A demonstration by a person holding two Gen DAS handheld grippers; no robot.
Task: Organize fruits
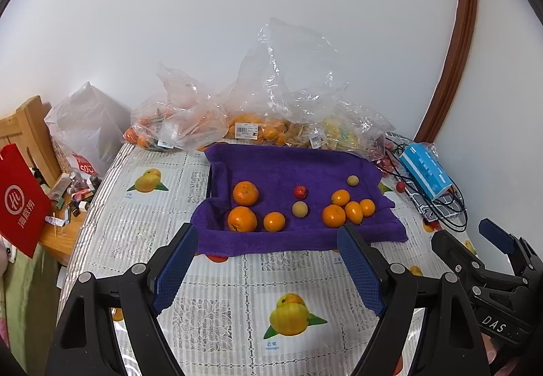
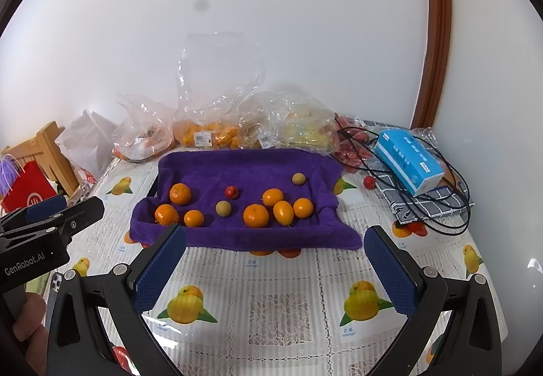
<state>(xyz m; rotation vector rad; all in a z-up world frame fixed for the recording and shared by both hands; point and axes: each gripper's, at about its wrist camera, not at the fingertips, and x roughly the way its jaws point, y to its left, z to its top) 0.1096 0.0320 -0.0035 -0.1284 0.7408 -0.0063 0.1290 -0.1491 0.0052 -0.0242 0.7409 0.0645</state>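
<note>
A purple terry towel (image 2: 237,169) lay draped over what looked like a shallow tray near the far edge of the tabletop (image 2: 281,304), which wore a clear plastic cover printed with mangoes. On the towel sat the loose fruit. Three larger round oranges (image 2: 180,193) grouped at its left end; four orange fruits, one of them an oval kumquat (image 2: 283,212), bunched at the right end, touching or nearly so. Between the groups lay a small red fruit (image 2: 231,191) and a small tan round fruit (image 2: 223,208), with a second tan fruit (image 2: 299,178) alone toward the far right corner of the towel. Behind the towel, against the wall, crumpled clear plastic bags (image 2: 207,135) held more fruit. One small red fruit (image 2: 369,182) lay off the towel beside a blue tissue box (image 2: 409,160) at the right edge.

The left gripper (image 1: 268,270) and the right gripper (image 2: 275,269) both hovered over the near edge of the tabletop, short of the towel, jaws spread wide with nothing between them.

The scene fits either a sorting still under way, with kinds mixed in the middle, or fruit already laid out from the bags. Any pick here would call for a low approach and a gentle squeeze, since round fruit rolls readily on soft cloth.
</note>
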